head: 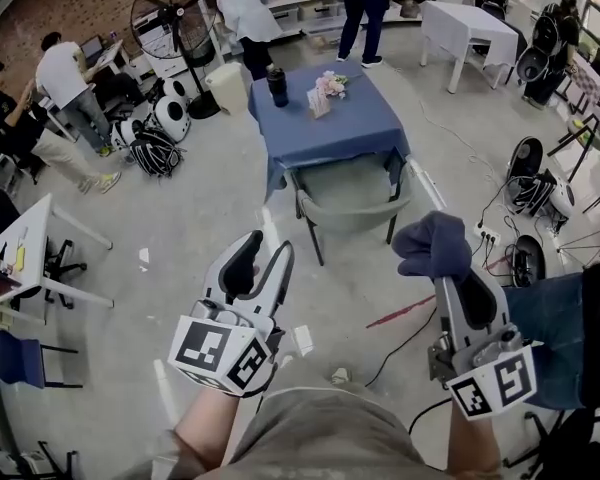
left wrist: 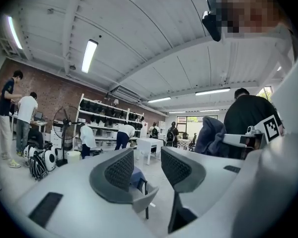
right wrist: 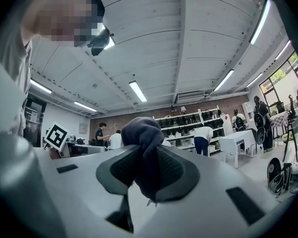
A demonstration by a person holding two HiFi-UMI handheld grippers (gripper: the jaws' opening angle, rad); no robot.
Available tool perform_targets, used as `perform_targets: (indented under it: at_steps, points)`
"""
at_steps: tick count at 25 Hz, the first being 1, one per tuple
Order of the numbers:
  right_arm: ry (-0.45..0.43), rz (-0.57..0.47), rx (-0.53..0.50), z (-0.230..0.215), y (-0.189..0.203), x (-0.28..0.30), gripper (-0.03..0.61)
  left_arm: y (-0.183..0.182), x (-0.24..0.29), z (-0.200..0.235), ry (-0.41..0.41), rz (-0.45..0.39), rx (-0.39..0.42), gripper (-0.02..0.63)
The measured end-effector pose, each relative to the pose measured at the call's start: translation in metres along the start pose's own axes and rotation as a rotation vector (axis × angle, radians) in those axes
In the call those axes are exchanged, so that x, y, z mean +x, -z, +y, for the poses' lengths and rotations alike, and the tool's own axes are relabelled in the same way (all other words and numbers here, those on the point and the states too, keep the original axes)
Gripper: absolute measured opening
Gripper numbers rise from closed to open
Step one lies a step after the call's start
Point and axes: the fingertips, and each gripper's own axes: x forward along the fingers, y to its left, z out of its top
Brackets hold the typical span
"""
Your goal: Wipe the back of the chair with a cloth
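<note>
A grey chair (head: 352, 208) stands pushed under a blue-clothed table (head: 325, 128), its curved back facing me. My right gripper (head: 446, 276) is shut on a dark blue cloth (head: 435, 246), which bunches above the jaws, level with the chair's right side but nearer to me. In the right gripper view the cloth (right wrist: 144, 148) hangs pinched between the pads of that gripper (right wrist: 146, 175). My left gripper (head: 267, 250) is open with nothing between its fingers, nearer to me than the chair's left side. In the left gripper view the chair (left wrist: 143, 198) shows through the gap of the gripper (left wrist: 150, 166).
A black bottle (head: 277, 85) and flowers (head: 328, 86) stand on the blue table. A standing fan (head: 175, 18) and several people are at the back by the shelves. A white table (head: 470, 23) is back right. Cables (head: 400, 318) and a power strip (head: 487, 236) lie on the floor.
</note>
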Motion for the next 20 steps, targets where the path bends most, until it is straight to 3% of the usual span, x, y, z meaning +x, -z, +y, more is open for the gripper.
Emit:
perform_targets:
  at_steps: [10,20]
  points:
    - [-0.015,-0.002,-0.006,-0.022,0.012,0.012,0.098,0.009,0.014,0.006,-0.036,-0.001,-0.001,0.216]
    - [0.001,0.071,-0.016,-0.065,0.047,0.080,0.098,0.049,0.086,0.049,-0.032,0.084,-0.054,0.215]
